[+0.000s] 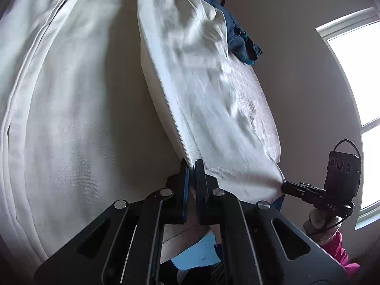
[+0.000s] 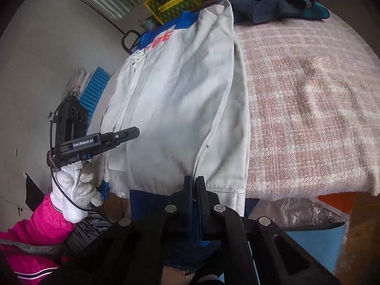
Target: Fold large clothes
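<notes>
A large white garment (image 2: 180, 109) with blue and red print near its top lies half on a bed with a pink checked blanket (image 2: 308, 109) and hangs over the edge. In the left wrist view it (image 1: 209, 109) stretches away from me. My left gripper (image 1: 192, 166) is shut on its bottom hem at one corner; it also shows in the right wrist view (image 2: 133, 134). My right gripper (image 2: 194, 181) is shut on the hem at the other corner; it also shows in the left wrist view (image 1: 285, 186). The hem is held taut between them.
A dark blue garment (image 2: 280, 2) lies bunched at the far end of the bed. A yellow box (image 2: 171, 1) and a blue slatted crate (image 2: 92, 92) stand beyond the bed. A bright window (image 1: 356, 71) is on the right in the left wrist view.
</notes>
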Action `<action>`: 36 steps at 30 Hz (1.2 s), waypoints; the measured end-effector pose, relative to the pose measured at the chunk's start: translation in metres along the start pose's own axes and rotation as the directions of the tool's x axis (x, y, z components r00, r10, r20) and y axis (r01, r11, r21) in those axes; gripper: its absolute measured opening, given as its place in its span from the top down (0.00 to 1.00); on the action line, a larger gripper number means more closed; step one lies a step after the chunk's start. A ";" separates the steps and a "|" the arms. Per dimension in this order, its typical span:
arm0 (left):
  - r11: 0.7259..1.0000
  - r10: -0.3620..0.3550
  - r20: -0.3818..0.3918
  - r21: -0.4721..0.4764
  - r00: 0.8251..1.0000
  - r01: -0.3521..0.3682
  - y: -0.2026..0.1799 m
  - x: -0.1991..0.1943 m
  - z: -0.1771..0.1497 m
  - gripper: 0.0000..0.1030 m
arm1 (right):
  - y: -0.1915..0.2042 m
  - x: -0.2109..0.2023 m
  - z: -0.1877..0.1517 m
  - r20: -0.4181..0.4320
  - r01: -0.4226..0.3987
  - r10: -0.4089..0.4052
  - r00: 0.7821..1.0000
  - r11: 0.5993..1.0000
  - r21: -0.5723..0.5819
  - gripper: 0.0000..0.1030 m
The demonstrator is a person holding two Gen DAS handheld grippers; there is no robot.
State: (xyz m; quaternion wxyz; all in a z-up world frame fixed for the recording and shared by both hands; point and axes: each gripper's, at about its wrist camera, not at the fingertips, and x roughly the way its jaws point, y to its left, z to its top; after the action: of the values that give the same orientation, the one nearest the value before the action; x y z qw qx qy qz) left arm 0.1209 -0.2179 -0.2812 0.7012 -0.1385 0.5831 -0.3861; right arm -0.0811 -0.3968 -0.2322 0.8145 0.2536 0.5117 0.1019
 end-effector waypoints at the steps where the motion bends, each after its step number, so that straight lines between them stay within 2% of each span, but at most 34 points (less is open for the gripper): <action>1: 1.000 0.013 -0.010 0.001 1.000 -0.013 -0.001 0.006 -0.001 0.98 | -0.005 0.000 -0.001 0.003 0.003 -0.004 1.000 1.000 0.010 1.00; 3: 0.999 0.041 -0.024 -0.007 0.999 -0.041 0.003 0.015 -0.002 0.98 | -0.014 0.015 -0.004 -0.030 0.034 -0.033 0.999 0.999 0.037 1.00; 7: 0.999 0.052 -0.011 0.004 0.999 -0.052 0.005 0.010 0.001 0.98 | -0.018 0.051 -0.014 -0.099 0.077 -0.073 0.992 0.996 0.040 1.00; 13: 0.995 0.088 -0.011 0.057 0.996 -0.087 -0.005 0.002 0.000 0.98 | -0.016 0.045 -0.012 -0.084 0.057 -0.056 0.995 0.998 0.005 0.98; 14: 0.991 0.103 -0.007 0.082 0.995 -0.102 -0.008 -0.001 -0.001 0.98 | -0.017 0.040 -0.012 -0.067 0.060 -0.060 0.996 0.998 0.002 0.92; 17: 0.983 0.139 0.018 0.119 0.990 -0.140 -0.013 -0.014 -0.009 0.95 | -0.025 0.023 -0.009 0.008 0.082 -0.082 0.997 0.997 0.011 0.56; 21: 0.971 0.161 0.070 0.169 0.984 -0.171 -0.024 -0.029 -0.018 0.95 | -0.040 0.028 -0.003 0.010 0.063 -0.064 0.998 0.997 0.032 0.55; 25: 0.964 0.155 0.076 0.205 0.985 -0.167 -0.034 -0.025 -0.019 0.95 | -0.041 0.048 -0.003 -0.038 0.011 -0.009 0.999 0.999 0.046 0.54; 27: 0.963 0.146 0.079 0.218 0.986 -0.160 -0.040 -0.018 -0.016 0.95 | -0.039 0.050 -0.002 -0.034 0.006 -0.005 0.999 0.999 0.033 0.51; 28: 0.961 0.142 0.076 0.229 0.987 -0.156 -0.043 -0.013 -0.015 0.95 | -0.036 0.051 -0.002 -0.039 0.008 -0.007 0.999 1.000 0.029 0.51; 29: 0.956 0.142 0.068 0.250 0.988 -0.154 -0.047 -0.006 -0.014 0.95 | -0.034 0.052 -0.001 -0.043 0.010 -0.009 0.999 1.000 0.030 0.56; 30: 0.948 0.151 0.061 0.275 0.987 -0.162 -0.051 0.003 -0.014 0.95 | -0.033 0.055 -0.001 -0.055 0.004 -0.003 0.998 0.999 0.034 0.70; 31: 0.941 0.164 0.056 0.291 0.985 -0.173 -0.054 0.011 -0.015 0.95 | -0.030 0.056 -0.001 -0.057 0.023 -0.021 0.998 0.999 0.032 0.70; 33: 0.935 0.172 0.033 0.310 0.985 -0.174 -0.056 0.027 -0.019 0.95 | -0.025 0.056 -0.001 -0.057 0.055 -0.054 0.997 0.998 0.014 0.81; 36: 0.937 0.145 0.000 0.321 0.989 -0.137 -0.056 0.043 -0.029 0.95 | -0.021 0.045 -0.001 -0.031 0.037 -0.035 0.999 0.998 0.048 0.89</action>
State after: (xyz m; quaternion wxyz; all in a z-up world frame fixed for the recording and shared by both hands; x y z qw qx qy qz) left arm 0.0733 -0.2780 -0.2836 0.7332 0.0239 0.5296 -0.4259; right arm -0.0635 -0.3949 -0.2781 0.8020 0.2626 0.5308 0.0786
